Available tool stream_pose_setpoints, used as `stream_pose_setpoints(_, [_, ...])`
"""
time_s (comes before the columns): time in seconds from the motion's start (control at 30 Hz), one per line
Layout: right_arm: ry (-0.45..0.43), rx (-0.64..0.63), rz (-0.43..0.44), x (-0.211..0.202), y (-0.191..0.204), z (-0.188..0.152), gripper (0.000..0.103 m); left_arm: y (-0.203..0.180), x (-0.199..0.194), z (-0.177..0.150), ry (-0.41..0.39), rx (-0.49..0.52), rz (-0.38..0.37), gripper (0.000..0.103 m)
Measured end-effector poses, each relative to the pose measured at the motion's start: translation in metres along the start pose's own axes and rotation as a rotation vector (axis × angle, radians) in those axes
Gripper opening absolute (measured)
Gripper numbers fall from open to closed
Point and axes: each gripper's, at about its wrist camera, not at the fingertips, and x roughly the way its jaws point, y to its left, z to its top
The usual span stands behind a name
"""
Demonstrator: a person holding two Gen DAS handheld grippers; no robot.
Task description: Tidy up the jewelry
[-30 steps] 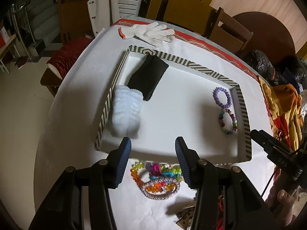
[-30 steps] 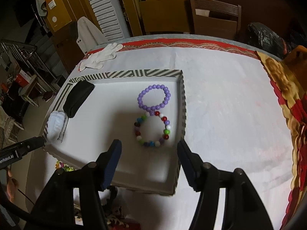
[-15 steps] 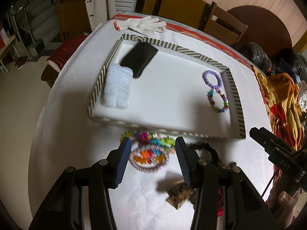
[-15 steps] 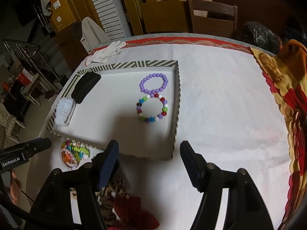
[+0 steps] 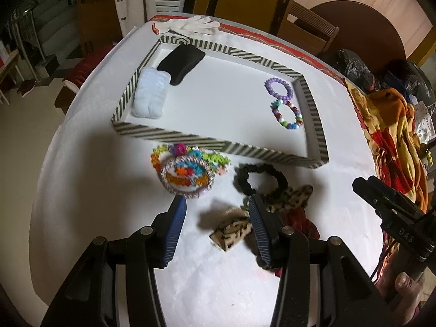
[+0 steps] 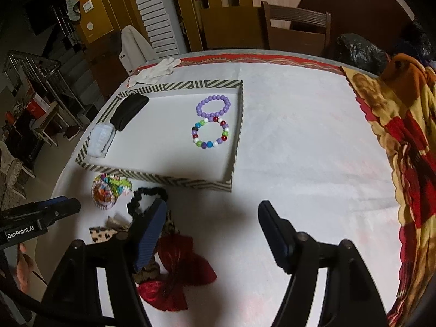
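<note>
The colorful bracelets (image 5: 188, 169) lie in a pile on the white tablecloth (image 5: 95, 190), just outside the striped tray (image 5: 174, 136). The left gripper (image 5: 216, 229) is wide open and holds nothing; the pile sits just ahead of its left finger. The right gripper (image 6: 211, 234) is wide open and empty too, beside a red bow (image 6: 177, 278).

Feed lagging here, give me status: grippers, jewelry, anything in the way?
Left gripper, right gripper open, empty. Two bead bracelets in tray; colorful bracelets outside. Black scrunchie lies beside them.
</note>
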Motion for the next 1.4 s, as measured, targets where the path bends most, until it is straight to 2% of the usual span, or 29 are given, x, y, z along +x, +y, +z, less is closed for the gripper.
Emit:
stream_pose_setpoints(0.4, [0.007,-0.008,0.014,-0.014,-0.002,-0.021,0.075,-0.007,-0.009,-0.023,0.0,0.006,0.017,0.052])
stream_pose_setpoints(0.97, [0.05,-0.027,0.042,-0.014,-0.006,-0.048,0.075,-0.013,-0.013,-0.047,-0.003,0.009,0.049,0.052])
stream_pose_setpoints(1.4, [0.087,-0.025,0.077,-0.004,-0.008,-0.064,0.075,0.004,-0.012,-0.059,0.014,-0.029,0.03,0.052])
